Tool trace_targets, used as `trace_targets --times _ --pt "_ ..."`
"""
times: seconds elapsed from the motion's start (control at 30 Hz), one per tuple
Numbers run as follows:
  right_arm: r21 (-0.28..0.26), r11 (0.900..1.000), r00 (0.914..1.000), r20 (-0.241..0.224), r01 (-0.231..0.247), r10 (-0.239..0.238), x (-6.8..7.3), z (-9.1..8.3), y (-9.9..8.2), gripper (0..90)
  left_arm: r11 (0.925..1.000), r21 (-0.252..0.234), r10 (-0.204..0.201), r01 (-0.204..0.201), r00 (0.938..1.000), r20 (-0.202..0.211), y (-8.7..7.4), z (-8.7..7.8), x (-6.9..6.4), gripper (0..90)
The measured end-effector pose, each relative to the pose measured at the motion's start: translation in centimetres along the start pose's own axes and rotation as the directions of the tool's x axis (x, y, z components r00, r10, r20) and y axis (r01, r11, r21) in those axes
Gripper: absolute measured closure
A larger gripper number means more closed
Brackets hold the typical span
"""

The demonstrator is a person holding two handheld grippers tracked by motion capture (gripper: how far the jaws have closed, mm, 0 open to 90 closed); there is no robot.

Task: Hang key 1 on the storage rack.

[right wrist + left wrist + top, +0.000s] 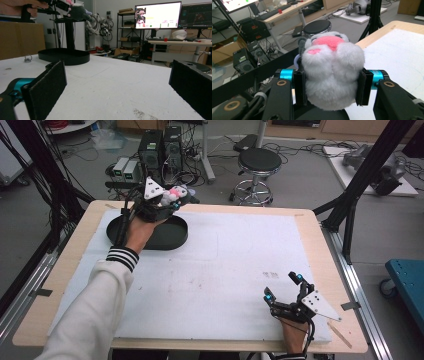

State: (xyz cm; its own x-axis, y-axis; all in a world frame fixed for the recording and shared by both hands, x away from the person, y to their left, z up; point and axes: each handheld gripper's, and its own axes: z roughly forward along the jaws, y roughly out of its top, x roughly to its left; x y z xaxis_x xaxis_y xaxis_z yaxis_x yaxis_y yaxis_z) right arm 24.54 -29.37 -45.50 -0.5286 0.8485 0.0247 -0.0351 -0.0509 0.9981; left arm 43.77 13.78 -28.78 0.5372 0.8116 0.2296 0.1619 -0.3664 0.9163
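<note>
A grey-and-white plush toy [332, 72] with a pink patch is squeezed between the pads of my left gripper [333, 86]. In the high view the left gripper [172, 200] holds the plush toy [173, 194] in the air above the far rim of a shallow black round tray [172, 237] at the table's far left. My right gripper [284, 286] rests on the white mat near the front right, jaws wide apart and nothing between them. In the right gripper view its pads [48, 86] frame bare mat, with the black tray [63, 57] and the raised plush toy [77, 12] beyond.
A white mat [220, 270] covers a wooden table [325, 255]. A small metal ring [27, 59] lies on the mat left of the tray. A black stool [257, 165], computer boxes and cables stand on the floor beyond the far edge. Black frame posts flank the table.
</note>
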Motion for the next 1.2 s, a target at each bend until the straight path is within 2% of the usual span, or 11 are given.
trace_targets --times 0.23,0.5,0.83,0.9,0.97,1.0,1.03,1.07,1.1,1.17,1.2 --pt "-0.005 0.9999 0.9999 -0.001 0.01 -0.01 0.0 0.0 0.0 0.6 0.9997 0.016 -0.016 0.016 0.9998 0.009 -0.7 0.4 -0.2 54.3" --pt "-0.003 0.9999 1.0 0.001 0.01 -0.01 0.0 0.0 0.0 0.5 0.9984 0.055 -0.016 0.015 0.9998 0.015 -2.7 0.7 -0.3 54.0" --pt "-0.004 0.9999 0.9999 -0.001 0.012 -0.012 0.0 0.0 0.0 0.5 0.9946 0.085 -0.062 0.059 0.9975 0.033 -3.9 1.1 0.2 50.2" --pt "-0.005 0.9999 0.9999 -0.001 0.012 -0.012 0.1 0.0 0.0 0.5 0.9913 0.11 -0.077 0.071 0.9958 0.05 -4.2 1.2 0.3 48.9" --pt "-0.005 0.9999 0.9999 -0.001 0.013 -0.013 0.1 0.0 0.0 0.6 0.9869 0.134 -0.104 0.09 0.9898 0.097 -4.5 1.3 0.6 45.8" --pt "-0.005 0.9999 0.9999 -0.001 0.015 -0.016 0.1 0.0 0.0 0.6 0.9846 0.143 -0.117 0.1 0.9864 0.115 -4.6 1.3 0.7 39.5" --pt "-0.005 0.9999 0.9999 -0.001 0.015 -0.016 0.1 0.0 0.0 0.6 0.9799 0.16 -0.139 0.119 0.9827 0.122 -4.7 1.4 0.7 39.5" --pt "-0.005 0.9999 0.9999 -0.001 0.015 -0.015 0.1 0.0 0.0 0.5 0.9726 0.187 -0.161 0.138 0.9805 0.113 -4.8 1.5 0.8 33.8" --pt "-0.005 0.9999 0.9999 -0.001 0.015 -0.015 0.1 0.0 0.0 0.6 0.9624 0.223 -0.176 0.155 0.9815 0.075 -4.8 1.5 0.8 26.7" --pt "-0.005 0.9999 0.9999 -0.001 0.016 -0.016 0.1 0.0 0.0 0.6 0.9603 0.236 -0.168 0.148 0.9834 0.067 -4.9 1.4 0.8 25.1" --pt "-0.003 0.9998 0.9998 0.0 0.018 -0.018 0.1 0.0 0.0 0.6 0.9615 0.232 -0.169 0.148 0.983 0.073 -4.9 1.3 0.9 18.7"
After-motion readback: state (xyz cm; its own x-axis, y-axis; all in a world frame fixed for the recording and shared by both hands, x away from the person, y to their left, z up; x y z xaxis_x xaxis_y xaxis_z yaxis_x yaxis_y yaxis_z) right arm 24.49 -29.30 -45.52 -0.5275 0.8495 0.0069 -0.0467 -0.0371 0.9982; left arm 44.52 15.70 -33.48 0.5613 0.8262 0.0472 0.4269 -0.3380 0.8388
